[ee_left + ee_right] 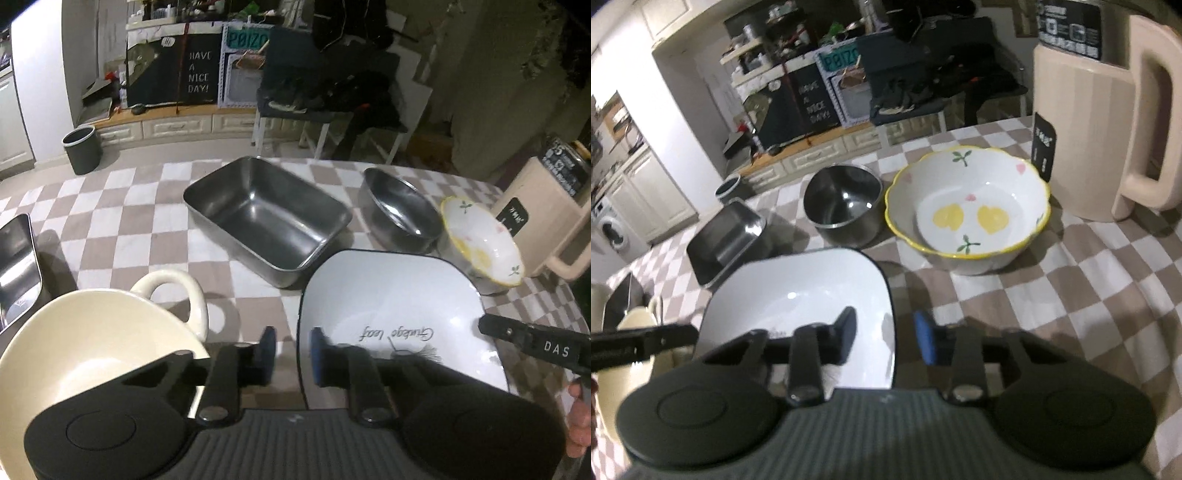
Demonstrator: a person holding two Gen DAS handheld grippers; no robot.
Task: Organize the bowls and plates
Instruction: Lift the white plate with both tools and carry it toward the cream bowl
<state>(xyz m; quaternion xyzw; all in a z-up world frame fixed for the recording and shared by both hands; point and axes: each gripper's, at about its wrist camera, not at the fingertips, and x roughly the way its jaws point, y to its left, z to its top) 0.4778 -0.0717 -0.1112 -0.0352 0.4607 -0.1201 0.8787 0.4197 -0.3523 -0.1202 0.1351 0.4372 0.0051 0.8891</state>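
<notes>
A white square plate (399, 306) with a dark rim lies on the checked tablecloth. My left gripper (293, 350) straddles its left rim: the right pad sits over the plate, and the left pad stands outside with a strip of cloth showing between it and the rim. My right gripper (886, 332) straddles the opposite rim of the plate (798, 291), its blue pad a little clear of the edge. A cream handled bowl (110, 332) is to the left. A floral bowl (967, 210), a steel pot (842, 206) and a steel tray (266, 218) stand behind.
A second steel tray (18, 266) sits at the left edge of the table. A tall beige jug (1100, 129) stands at the back right, close to the floral bowl. A hand (576, 417) holds the right gripper. Cabinets and a bin lie beyond the table.
</notes>
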